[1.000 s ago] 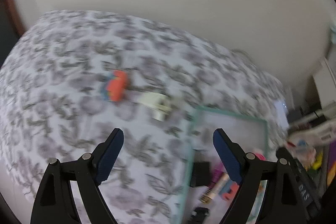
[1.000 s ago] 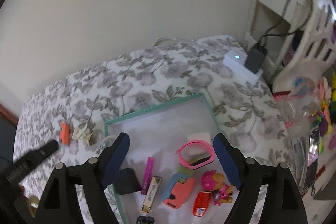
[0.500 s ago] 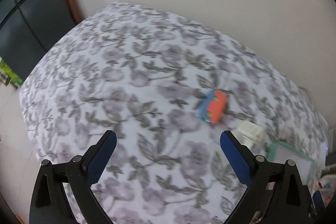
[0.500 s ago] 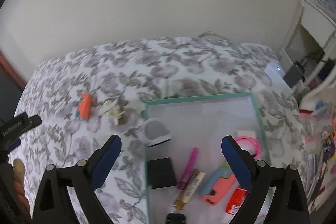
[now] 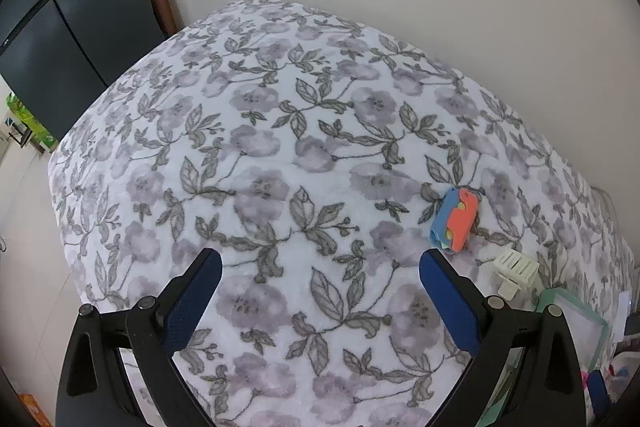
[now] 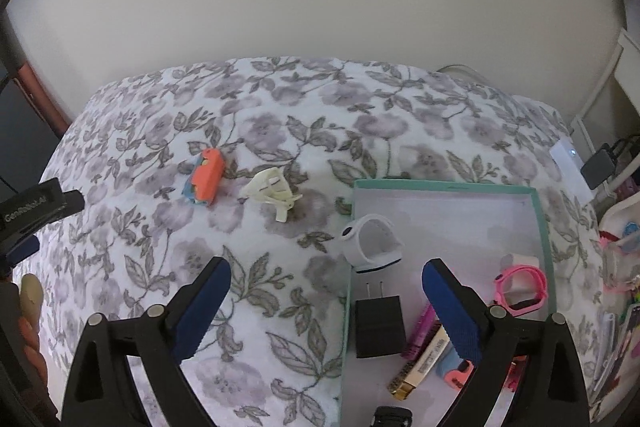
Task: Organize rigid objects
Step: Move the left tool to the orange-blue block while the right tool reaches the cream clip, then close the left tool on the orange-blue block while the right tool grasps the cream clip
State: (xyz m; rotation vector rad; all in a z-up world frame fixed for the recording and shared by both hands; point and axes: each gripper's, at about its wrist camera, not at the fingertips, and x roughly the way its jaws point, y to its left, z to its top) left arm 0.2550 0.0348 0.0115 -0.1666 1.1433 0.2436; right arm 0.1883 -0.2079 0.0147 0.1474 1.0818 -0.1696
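Both tools are spread wide with nothing between their blue pads: the left tool (image 5: 320,307) hangs over bare floral bedspread (image 5: 260,147), the right tool (image 6: 326,311) straddles the near-left edge of the teal-rimmed tray (image 6: 440,183).

Going left to right, two loose pieces lie on the bed outside the tray: an orange and blue toy (image 6: 204,177), blocky and smooth-sided, and just beside it a cream plastic clip (image 6: 272,193), ribbed and openwork with a thin stem. A white strap-like holder (image 6: 372,241) sits across the tray's left rim. Inside the tray lie a black plug adapter (image 6: 378,325), a pink pen (image 6: 420,331), a gold-ended stick (image 6: 420,367) and a pink watch (image 6: 520,289).

The likely step is fetching the toy with the left tool, which is nearer. It should come down square over the toy's short sides, since the plush cover will give underfoot and let a hard piece tip. The clip looks fragile; grip its solid body, not the stem.
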